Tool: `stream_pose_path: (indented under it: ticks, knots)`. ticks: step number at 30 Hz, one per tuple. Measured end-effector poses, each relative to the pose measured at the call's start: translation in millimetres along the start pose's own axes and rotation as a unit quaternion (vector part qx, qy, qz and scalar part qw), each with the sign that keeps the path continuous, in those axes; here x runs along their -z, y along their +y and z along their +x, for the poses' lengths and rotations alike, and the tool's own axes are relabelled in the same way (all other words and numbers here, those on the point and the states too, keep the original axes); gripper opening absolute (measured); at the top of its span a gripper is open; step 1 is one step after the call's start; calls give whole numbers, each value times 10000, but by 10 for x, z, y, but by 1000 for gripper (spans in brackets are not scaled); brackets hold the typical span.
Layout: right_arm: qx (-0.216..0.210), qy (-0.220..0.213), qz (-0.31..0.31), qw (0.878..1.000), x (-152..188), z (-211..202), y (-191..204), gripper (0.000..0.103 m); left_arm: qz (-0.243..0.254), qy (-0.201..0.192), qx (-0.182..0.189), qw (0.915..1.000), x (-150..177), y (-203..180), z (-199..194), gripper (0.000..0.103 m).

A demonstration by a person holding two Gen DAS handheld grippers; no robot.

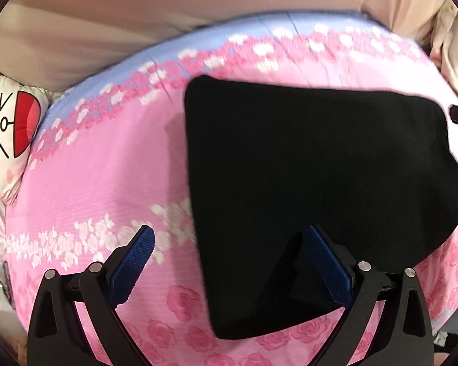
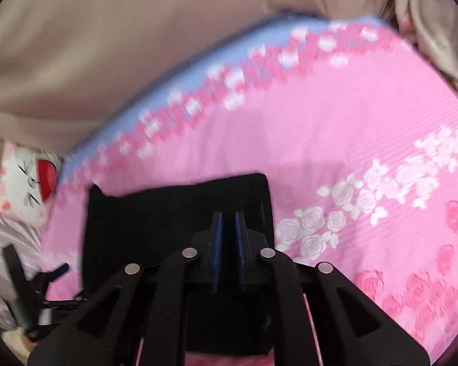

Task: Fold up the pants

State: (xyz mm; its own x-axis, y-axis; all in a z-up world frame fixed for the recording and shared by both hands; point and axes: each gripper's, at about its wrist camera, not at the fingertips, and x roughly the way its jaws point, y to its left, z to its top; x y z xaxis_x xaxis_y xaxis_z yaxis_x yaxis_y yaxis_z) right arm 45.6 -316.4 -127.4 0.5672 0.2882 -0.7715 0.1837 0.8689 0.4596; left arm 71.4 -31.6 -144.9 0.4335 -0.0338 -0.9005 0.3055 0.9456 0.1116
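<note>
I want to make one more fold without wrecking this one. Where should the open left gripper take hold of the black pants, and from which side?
Probably the near left corner of the black pants, approached low from the pink floral sheet side. That edge lies flat and exposed, right ahead of the open left gripper, so one finger could slide under all layers. The right gripper looks nearly shut over the pants.

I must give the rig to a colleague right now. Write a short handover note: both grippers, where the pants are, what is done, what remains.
Left gripper: open, holding nothing, hovering over the near edge of the black pants.
Right gripper: jaws nearly closed, over the pants; whether cloth is pinched cannot be told.
Pants: lying on the pink floral bedspread as a compact dark block, so they appear already folded at least once.
Left: check the right grip, make any last fold if wanted, and flatten the bundle.
</note>
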Motion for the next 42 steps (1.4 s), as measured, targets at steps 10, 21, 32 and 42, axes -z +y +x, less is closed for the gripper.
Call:
stream_pose_path:
  ticks: [10,21,32,42]
  knots:
    - [514,612,159,9967,706,109,60,10,-393,321,469,9976,57,221,155,98]
    - [-139,997,139,9948,1053,-16,333,23,-287,-19,277,9992,101,476,-93,98]
    - [-1895,1548,2770,9292,1354,874,344,65,-1466,399,-211,9882,524,1416,-214,98]
    - [-1717,1137,2848,9362,1275,1109,775,20,-1086,287,-100,9936,508,1389,-293,98]
